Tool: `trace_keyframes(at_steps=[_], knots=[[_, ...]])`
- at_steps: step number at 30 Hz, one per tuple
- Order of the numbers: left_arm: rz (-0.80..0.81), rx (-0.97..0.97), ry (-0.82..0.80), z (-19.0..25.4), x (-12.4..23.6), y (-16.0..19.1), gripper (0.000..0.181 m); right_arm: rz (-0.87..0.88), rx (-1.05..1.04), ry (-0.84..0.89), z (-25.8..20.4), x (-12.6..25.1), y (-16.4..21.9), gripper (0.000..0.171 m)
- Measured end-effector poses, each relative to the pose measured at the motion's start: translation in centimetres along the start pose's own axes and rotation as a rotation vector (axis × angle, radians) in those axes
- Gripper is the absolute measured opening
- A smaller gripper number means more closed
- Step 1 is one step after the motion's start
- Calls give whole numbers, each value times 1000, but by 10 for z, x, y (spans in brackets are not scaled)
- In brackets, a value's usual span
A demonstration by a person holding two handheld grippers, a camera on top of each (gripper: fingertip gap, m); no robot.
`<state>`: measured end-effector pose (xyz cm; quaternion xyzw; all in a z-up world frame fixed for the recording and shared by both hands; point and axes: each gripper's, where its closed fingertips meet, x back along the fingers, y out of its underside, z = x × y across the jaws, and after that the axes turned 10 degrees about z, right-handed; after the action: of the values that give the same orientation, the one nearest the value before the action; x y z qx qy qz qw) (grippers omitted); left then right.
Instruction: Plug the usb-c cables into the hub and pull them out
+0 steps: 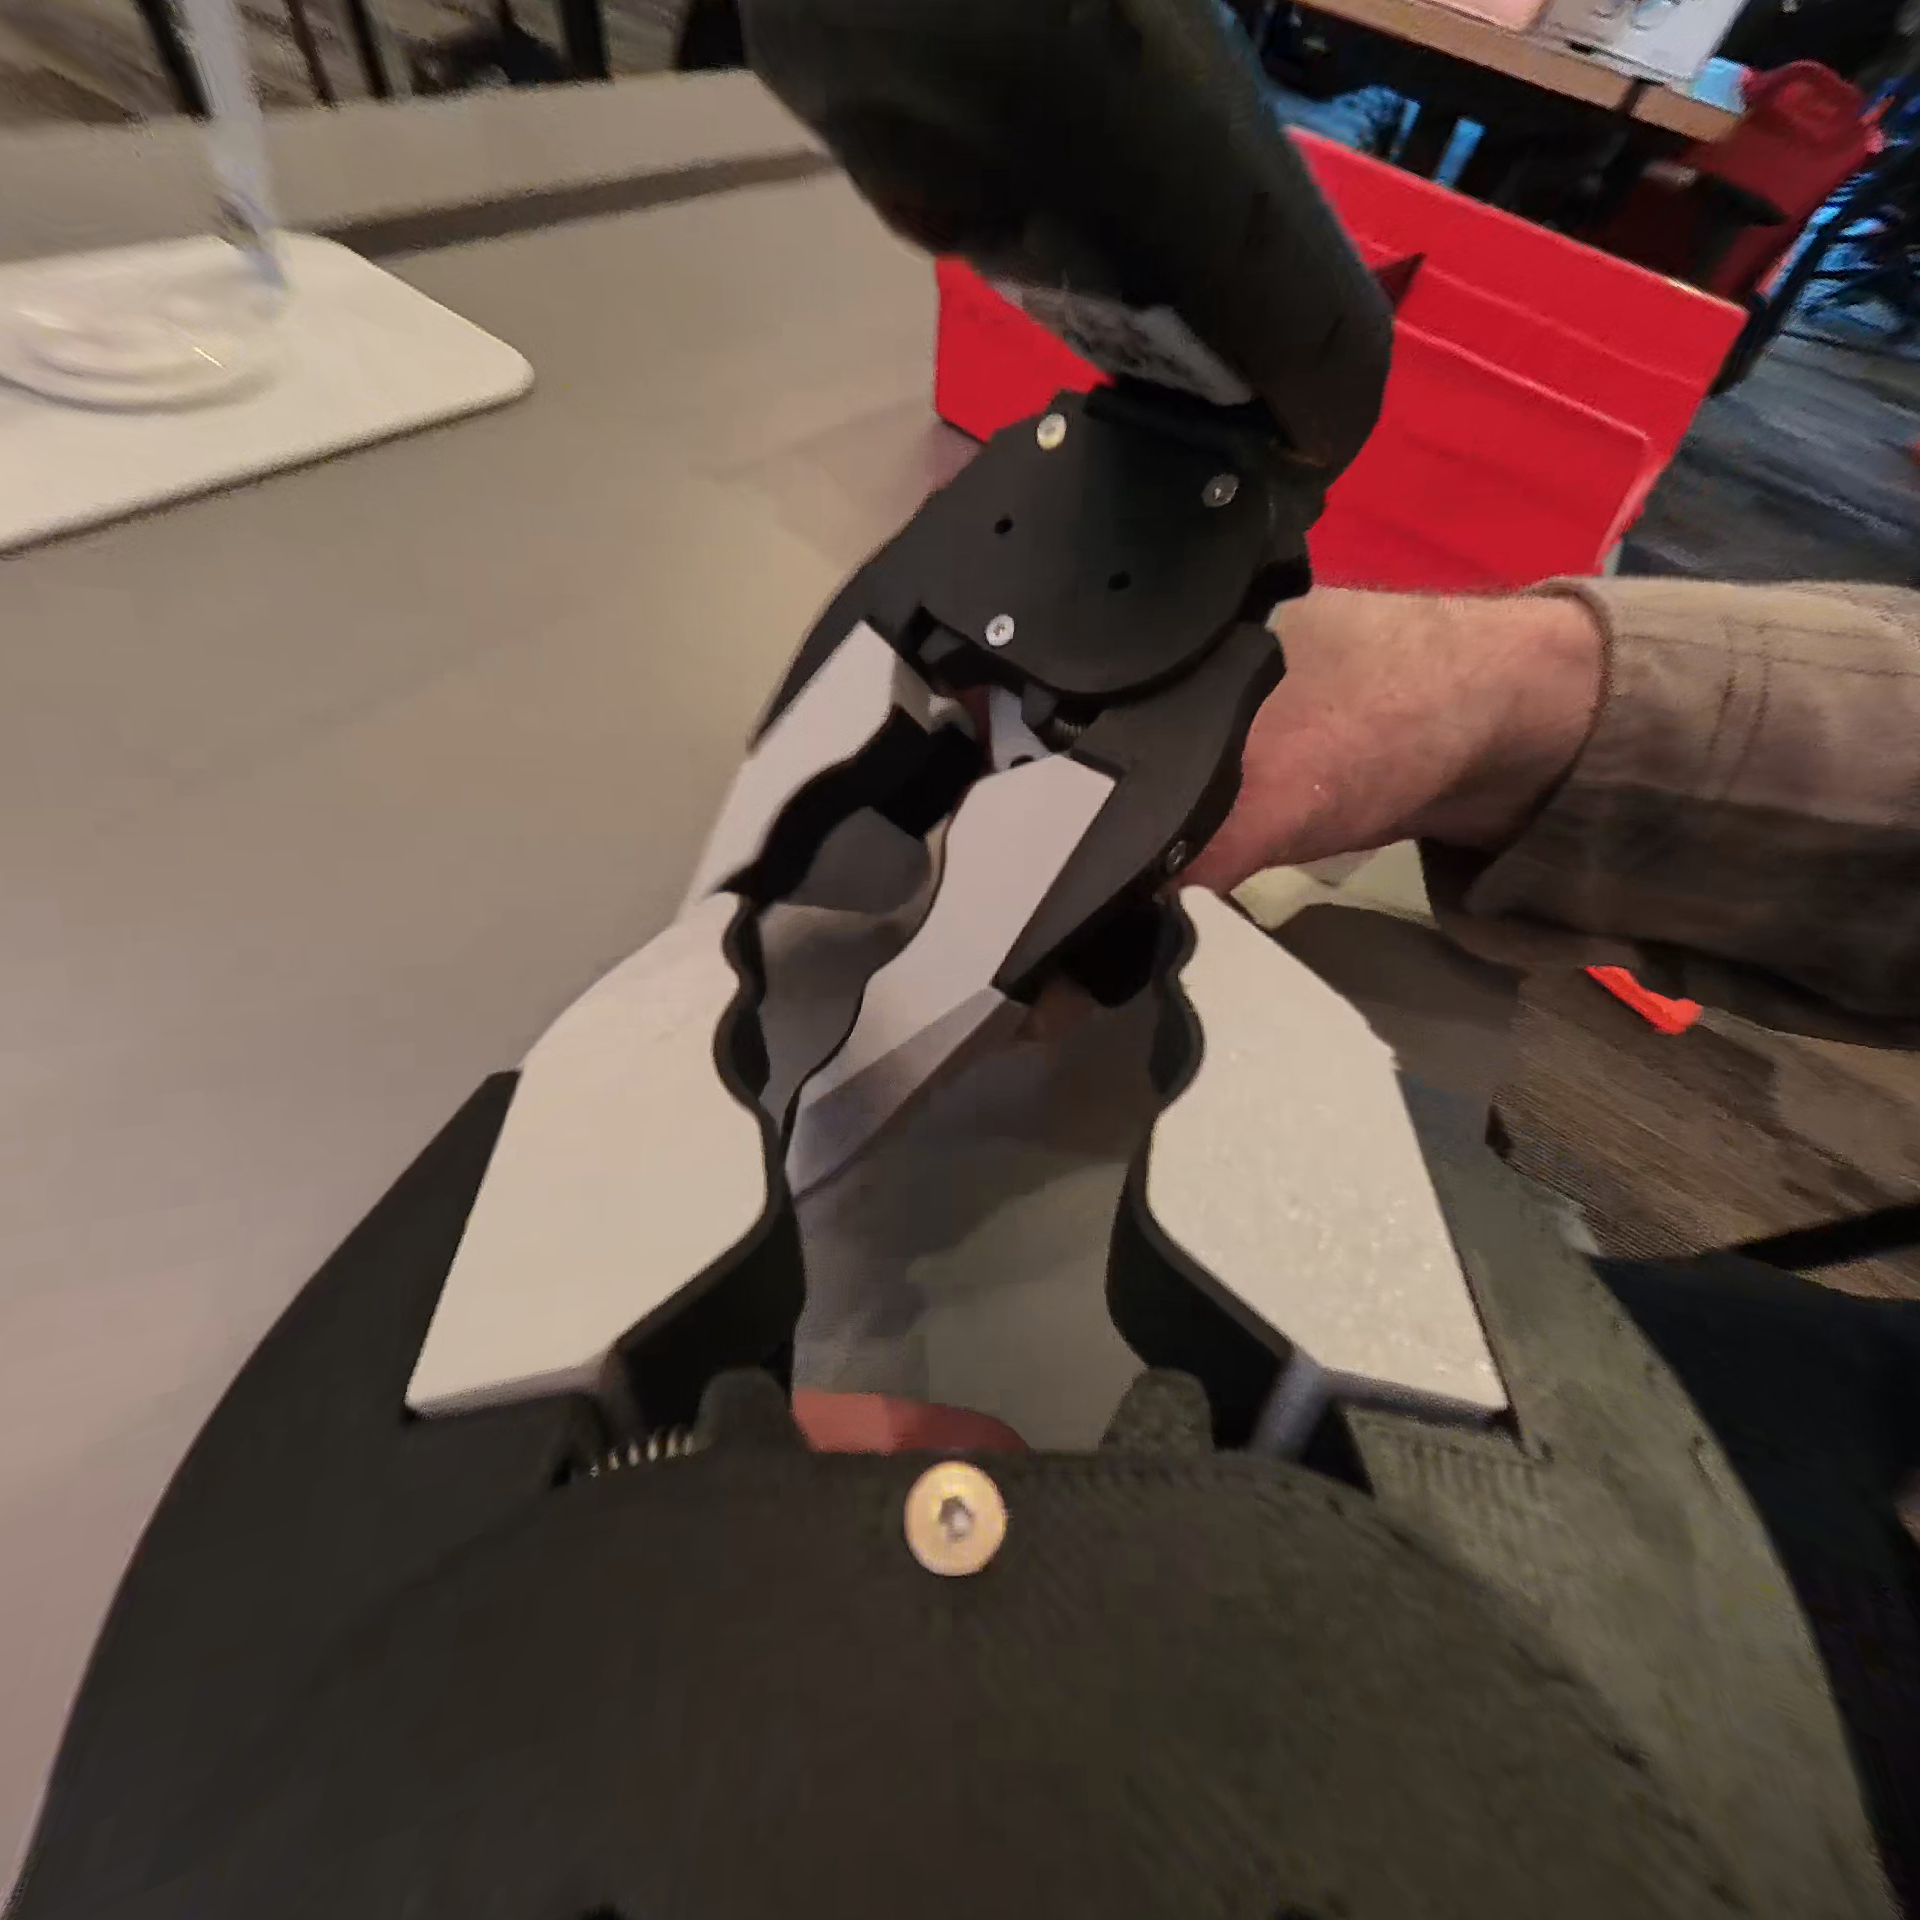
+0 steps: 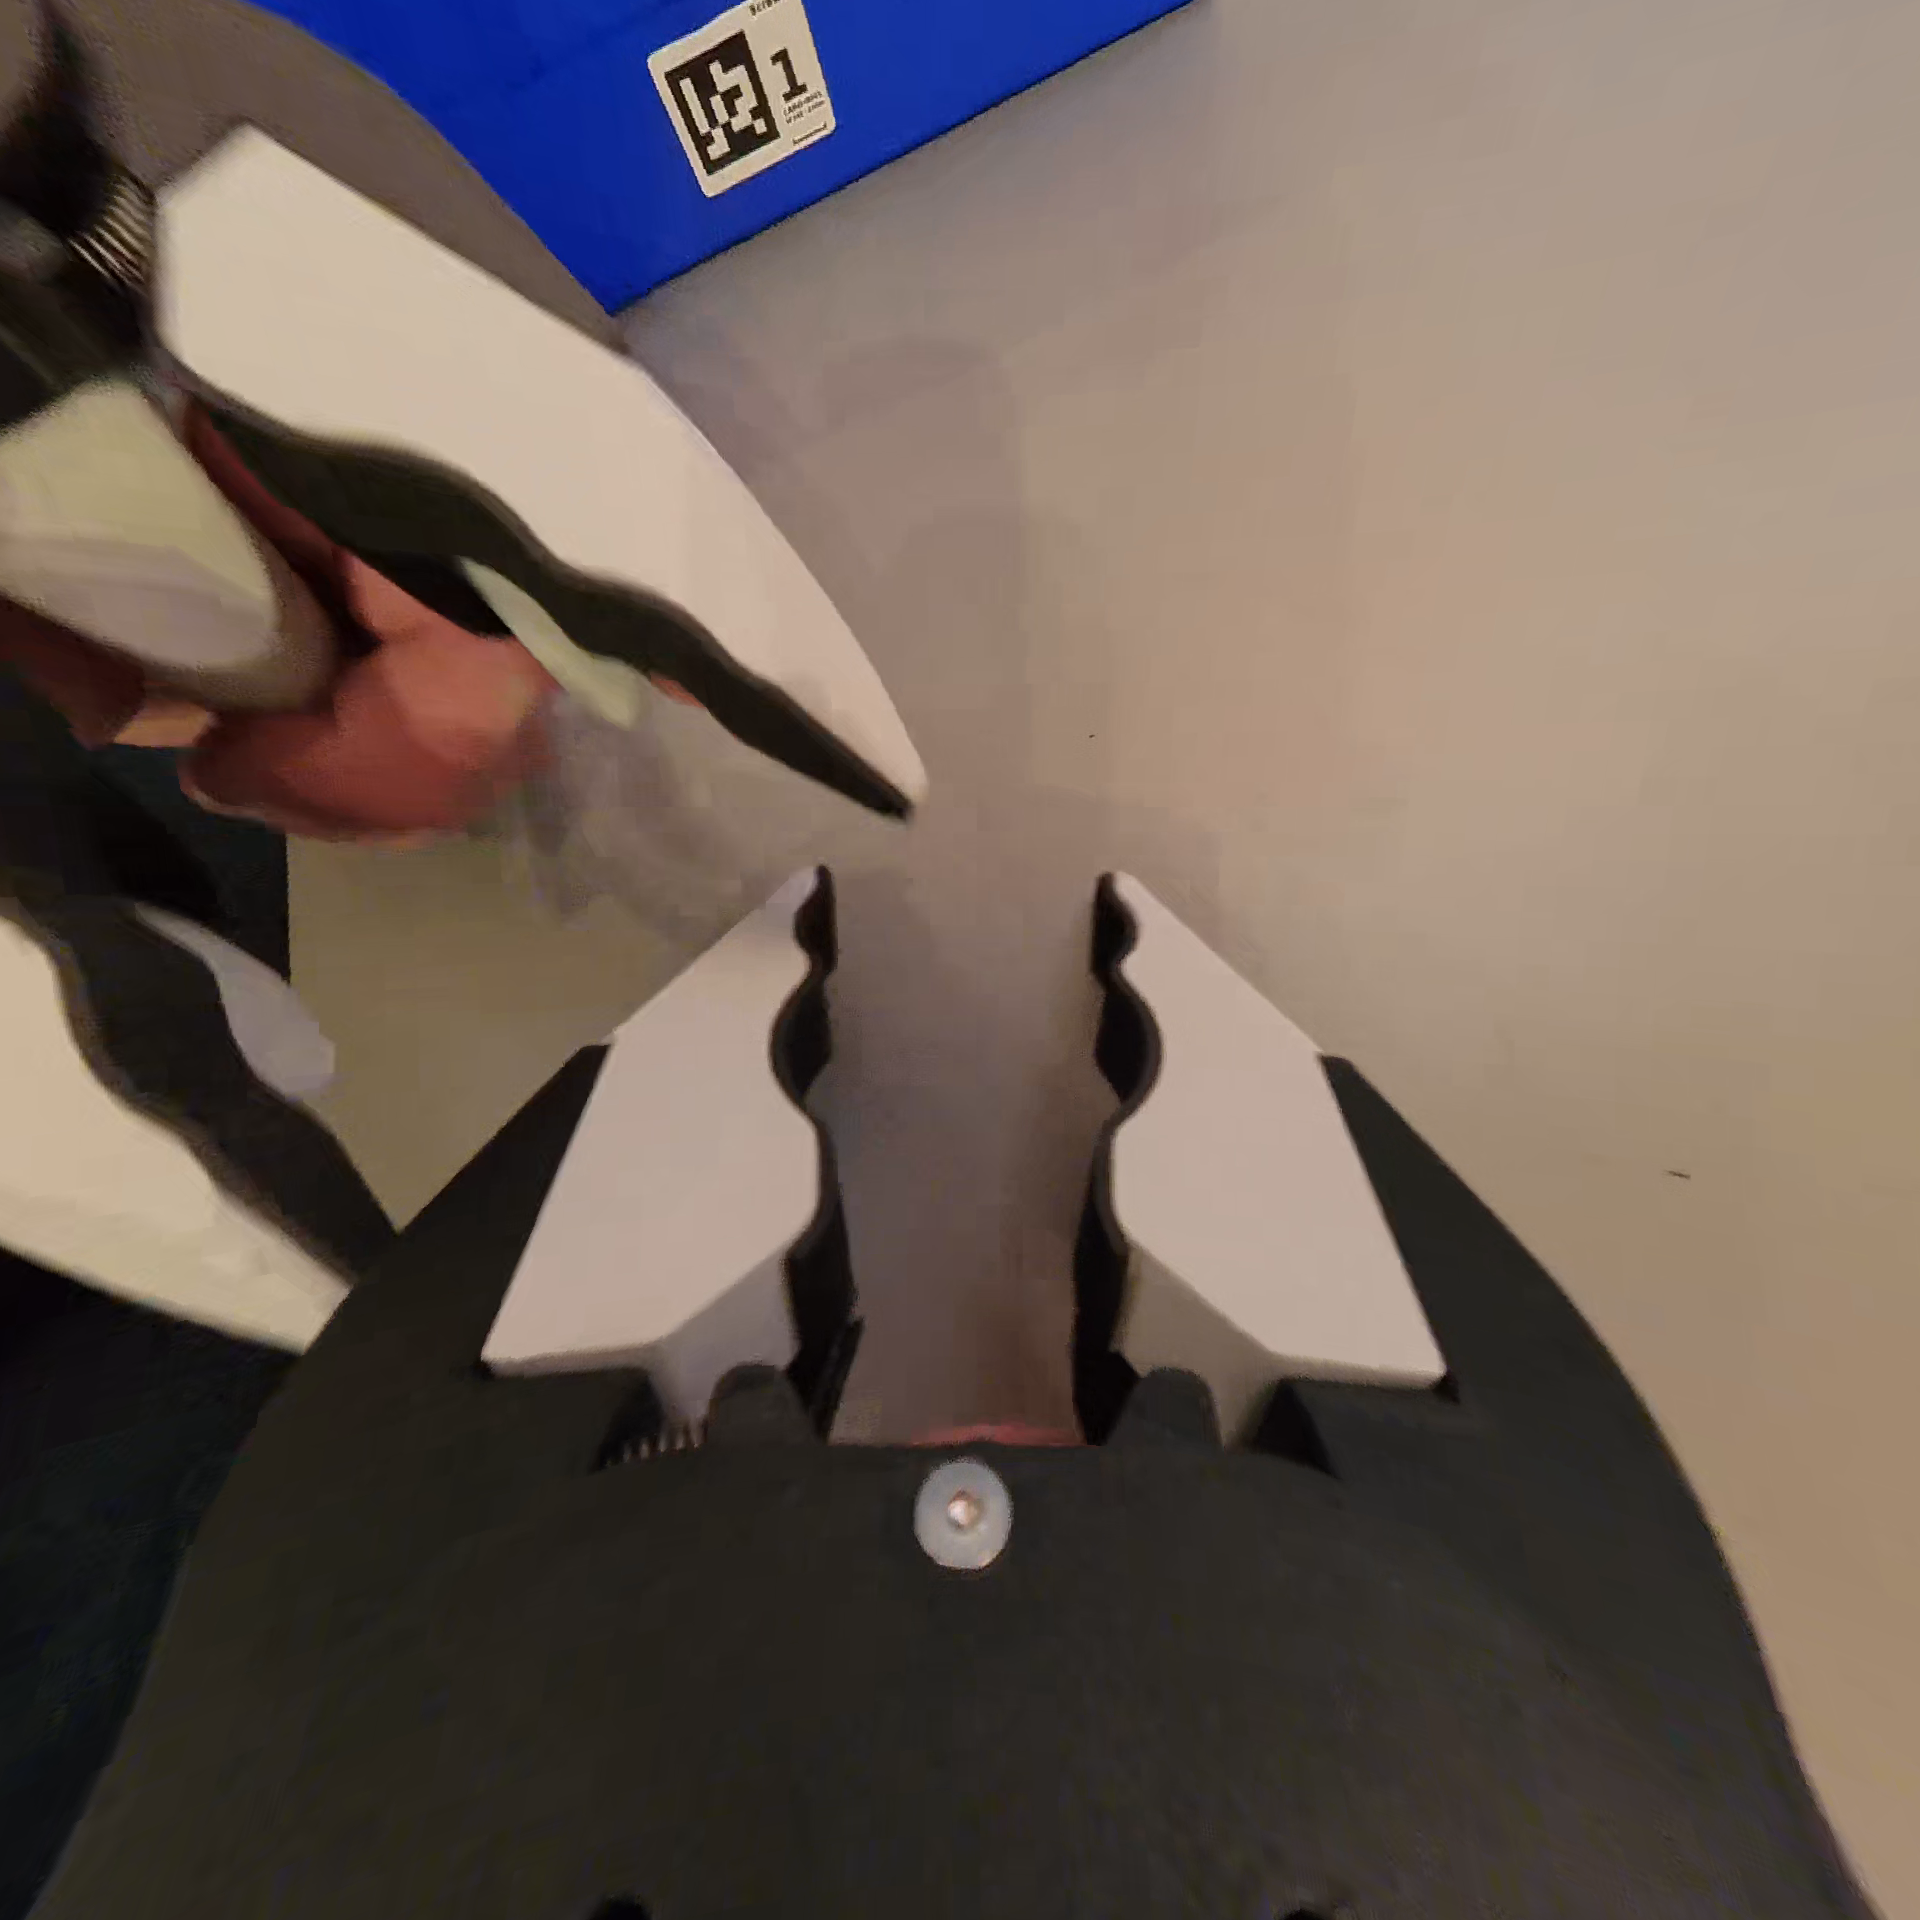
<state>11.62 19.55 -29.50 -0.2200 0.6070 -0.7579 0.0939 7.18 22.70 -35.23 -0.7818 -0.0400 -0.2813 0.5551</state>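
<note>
Black hand-held gripper (image 2: 961, 894), wavy white-backed fingers (image 2: 707, 1143), brown sleeve (image 1: 1714, 748)

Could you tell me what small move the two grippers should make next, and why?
Probably draw the grippers apart and tilt them until the hub and cables come into view. Both the left gripper and right gripper are open and empty, crowded close together over bare grey table, and neither view shows a hub or cable.

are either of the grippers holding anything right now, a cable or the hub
Nothing is held. The left gripper and the right gripper are both open with only bare table between their fingers; no cable or hub shows in either view.
</note>
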Motion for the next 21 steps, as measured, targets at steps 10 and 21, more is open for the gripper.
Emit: trace_keyframes(at_steps=[10,21], knots=[[99,-296,-115,-17,52,-93,1,76,-197,-59,9,6,-13,0],[-262,-597,-432,-153,162,-110,43,53,-173,96,4,3,-2,0]])
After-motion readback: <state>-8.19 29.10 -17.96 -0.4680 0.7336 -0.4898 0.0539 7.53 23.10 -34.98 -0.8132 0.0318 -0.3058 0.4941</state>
